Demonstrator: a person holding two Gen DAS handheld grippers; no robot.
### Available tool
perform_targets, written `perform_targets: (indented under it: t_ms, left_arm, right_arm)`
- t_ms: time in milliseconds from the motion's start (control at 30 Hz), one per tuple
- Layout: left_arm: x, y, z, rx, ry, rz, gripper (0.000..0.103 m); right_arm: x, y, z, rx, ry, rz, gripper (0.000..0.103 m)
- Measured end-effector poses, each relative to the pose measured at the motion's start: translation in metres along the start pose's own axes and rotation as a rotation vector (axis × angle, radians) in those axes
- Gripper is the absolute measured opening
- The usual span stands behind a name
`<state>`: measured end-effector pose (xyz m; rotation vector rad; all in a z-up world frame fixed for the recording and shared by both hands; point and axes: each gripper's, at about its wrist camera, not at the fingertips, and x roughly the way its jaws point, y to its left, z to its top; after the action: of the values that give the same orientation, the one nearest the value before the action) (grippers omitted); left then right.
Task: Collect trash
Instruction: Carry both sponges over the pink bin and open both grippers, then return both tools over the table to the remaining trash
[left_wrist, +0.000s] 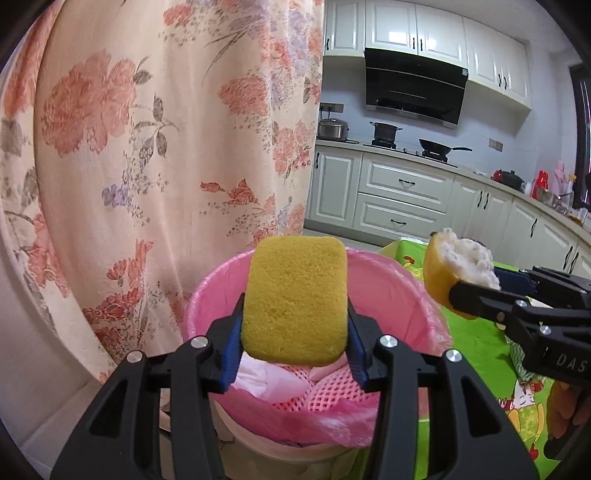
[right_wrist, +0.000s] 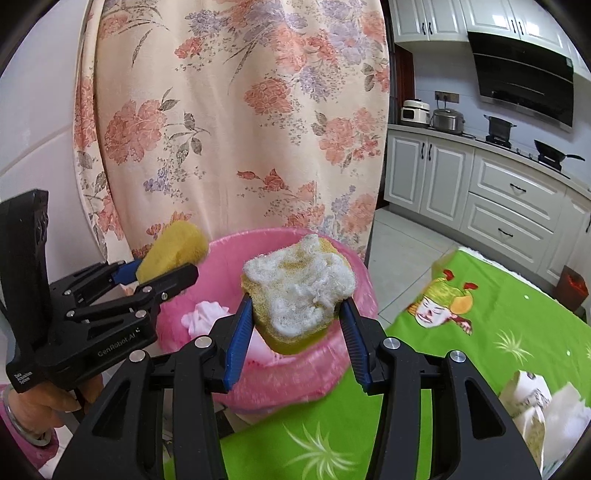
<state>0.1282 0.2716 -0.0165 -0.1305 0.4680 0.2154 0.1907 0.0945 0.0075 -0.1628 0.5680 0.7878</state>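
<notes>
My left gripper (left_wrist: 294, 314) is shut on a yellow sponge (left_wrist: 294, 301) and holds it above a bin lined with a pink bag (left_wrist: 402, 295). Pink netting and crumpled paper (left_wrist: 314, 387) lie inside the bin. My right gripper (right_wrist: 295, 317) is shut on a worn yellow sponge with a frayed white face (right_wrist: 299, 291), above the bin's right rim (right_wrist: 354, 273). The left gripper (right_wrist: 162, 275) with its sponge (right_wrist: 171, 251) shows at the left of the right wrist view. The right gripper (left_wrist: 461, 295) with its worn sponge (left_wrist: 458, 266) shows at the right of the left wrist view.
A floral curtain (left_wrist: 147, 147) hangs close behind the bin. A table with a green printed cloth (right_wrist: 480, 350) lies to the right, with white cartons (right_wrist: 535, 410) on it. Kitchen cabinets (left_wrist: 402, 192) and a stove with pans (left_wrist: 436, 147) stand behind.
</notes>
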Motion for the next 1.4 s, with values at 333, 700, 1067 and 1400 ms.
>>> perform_targets:
  t_ms: [333,700,1067,1400]
  left_arm:
    - [0.019,0.024,0.006,-0.011,0.021,0.001,0.065]
    - [-0.005,0.024,-0.005,-0.049,-0.015,-0.005,0.087]
    - [-0.037,-0.034,-0.018,-0.059,-0.058,-0.094,0.098]
    - [-0.031,-0.121,-0.041,-0.021,0.004,-0.206,0.098]
  right_arm:
    - [0.022,-0.007,0.009,0.01,0.005,0.019,0.063]
    - [-0.015,-0.019,-0.008,0.051,-0.057,0.059,0.071]
    - [-0.075,-0.044,-0.055,0.089,-0.092,-0.047,0.071]
    - [-0.124,-0.103,-0.102,0.212,-0.107,-0.199,0.071]
